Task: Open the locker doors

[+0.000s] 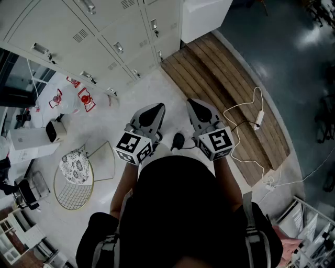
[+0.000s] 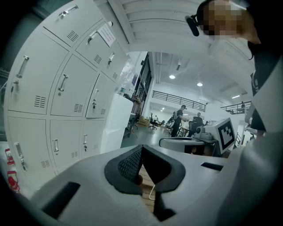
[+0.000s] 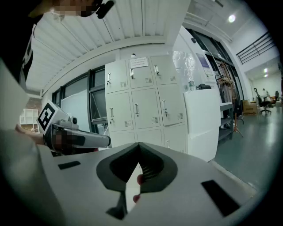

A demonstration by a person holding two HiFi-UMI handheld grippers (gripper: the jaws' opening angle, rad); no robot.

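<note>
A bank of pale grey lockers (image 1: 99,36) fills the upper left of the head view, with every door closed and small handles (image 1: 118,48) on them. In the left gripper view the lockers (image 2: 62,88) rise at the left; in the right gripper view the lockers (image 3: 141,95) stand ahead at some distance. My left gripper (image 1: 155,111) and right gripper (image 1: 194,105) are held side by side close to my body, well short of the lockers. Both are shut with nothing between the jaws, as the left gripper (image 2: 141,148) and right gripper (image 3: 139,146) show in their own views.
A wooden slatted platform (image 1: 230,89) lies right of the lockers, with a white cable and power strip (image 1: 258,119) on it. A tall white cabinet (image 1: 204,15) adjoins the lockers. A wire basket (image 1: 73,186) and red-labelled water bottles (image 1: 70,99) sit at the left. People (image 2: 179,119) stand far off.
</note>
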